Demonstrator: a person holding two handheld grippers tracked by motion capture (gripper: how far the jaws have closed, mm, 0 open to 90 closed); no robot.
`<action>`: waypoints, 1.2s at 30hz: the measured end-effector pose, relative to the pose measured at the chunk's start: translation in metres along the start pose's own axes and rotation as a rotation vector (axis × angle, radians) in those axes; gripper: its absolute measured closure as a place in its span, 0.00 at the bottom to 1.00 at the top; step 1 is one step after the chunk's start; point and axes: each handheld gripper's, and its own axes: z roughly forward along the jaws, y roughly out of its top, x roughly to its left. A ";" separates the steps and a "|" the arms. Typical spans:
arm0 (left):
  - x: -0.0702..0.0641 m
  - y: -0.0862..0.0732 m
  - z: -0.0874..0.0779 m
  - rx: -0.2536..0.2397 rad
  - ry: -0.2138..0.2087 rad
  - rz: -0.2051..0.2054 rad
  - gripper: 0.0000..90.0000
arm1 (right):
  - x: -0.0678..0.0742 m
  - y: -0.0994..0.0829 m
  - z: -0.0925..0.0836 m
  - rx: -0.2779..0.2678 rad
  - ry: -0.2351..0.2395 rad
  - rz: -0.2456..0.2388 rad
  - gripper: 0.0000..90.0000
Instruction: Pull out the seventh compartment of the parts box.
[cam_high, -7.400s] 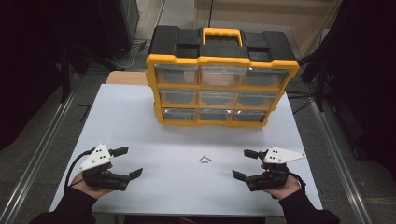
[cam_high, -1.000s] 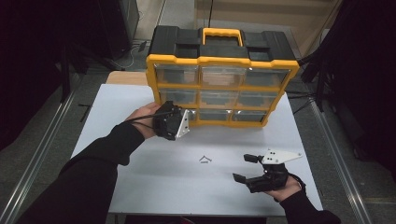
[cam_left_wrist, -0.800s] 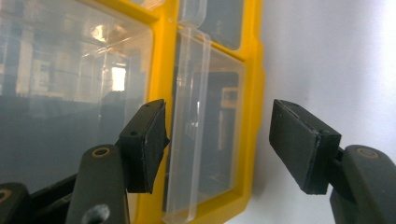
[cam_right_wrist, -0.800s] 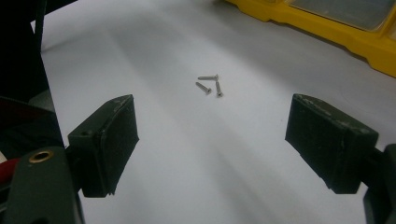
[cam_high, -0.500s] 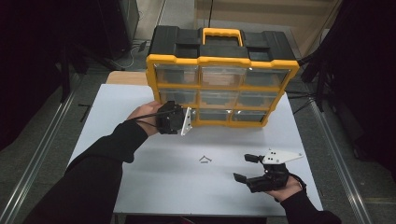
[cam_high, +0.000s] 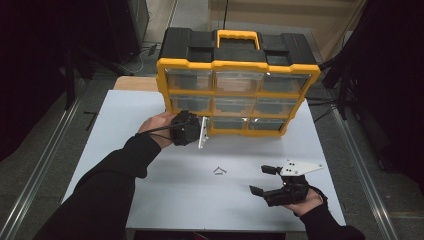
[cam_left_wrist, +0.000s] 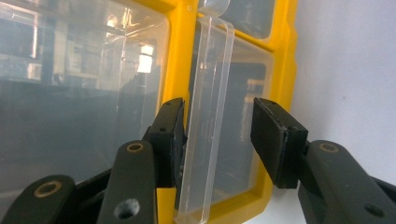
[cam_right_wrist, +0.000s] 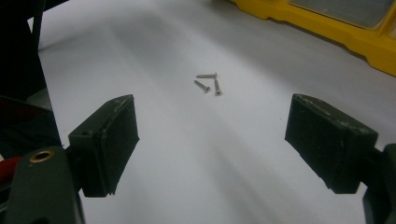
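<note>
Clear plastic drawer handle (cam_left_wrist: 208, 126) between closing left gripper (cam_left_wrist: 217, 135) jaws.
One pad touches; at 3 o'clock, white smooth surface (cam_high: 150, 200) lies free; right gripper (cam_high: 267, 181) jaws spread.

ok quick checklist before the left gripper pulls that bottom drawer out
1. Drawer handle between the left gripper jaws: ok.
2. Both pads pressing on the handle: not ok; the jaws have just been closing, one pad is at the handle and a gap remains at the other.
3. Organizer upright on the table: ok.
4. Table in front of the drawer free for it to slide out: ok.
5. Right gripper open and resting apart: ok.
6. Screws lying loose on the table, away from the drawer: ok.
</note>
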 end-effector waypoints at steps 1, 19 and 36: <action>-0.001 0.000 0.000 0.003 0.003 0.004 0.60 | 0.000 0.000 0.000 -0.002 0.003 0.001 0.20; -0.011 -0.001 0.005 0.029 0.091 0.071 0.73 | 0.001 0.000 0.001 0.005 0.003 -0.014 0.21; -0.012 0.000 0.005 0.031 0.126 0.065 0.81 | 0.001 0.000 0.000 0.007 0.003 -0.015 0.21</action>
